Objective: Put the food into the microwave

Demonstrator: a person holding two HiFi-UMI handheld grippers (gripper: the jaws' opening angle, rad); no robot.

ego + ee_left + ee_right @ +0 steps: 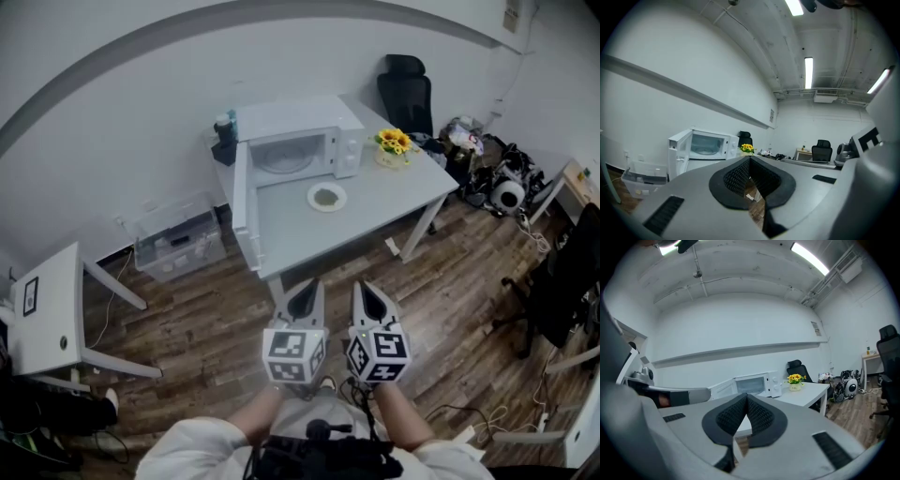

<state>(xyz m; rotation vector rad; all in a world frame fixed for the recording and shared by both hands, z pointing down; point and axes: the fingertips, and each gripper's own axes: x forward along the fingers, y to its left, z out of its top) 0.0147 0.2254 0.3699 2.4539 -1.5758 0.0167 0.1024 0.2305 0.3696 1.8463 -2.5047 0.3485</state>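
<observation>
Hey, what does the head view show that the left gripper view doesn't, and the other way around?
Only the head view shows the plate of food, on the table in front of the microwave. Only the left gripper view shows the ceiling strip lights. Both show the microwave with its door open, the yellow flowers and the clear bin on the floor.

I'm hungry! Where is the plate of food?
In the head view, the plate sits on the white table, just in front of the open microwave.
</observation>
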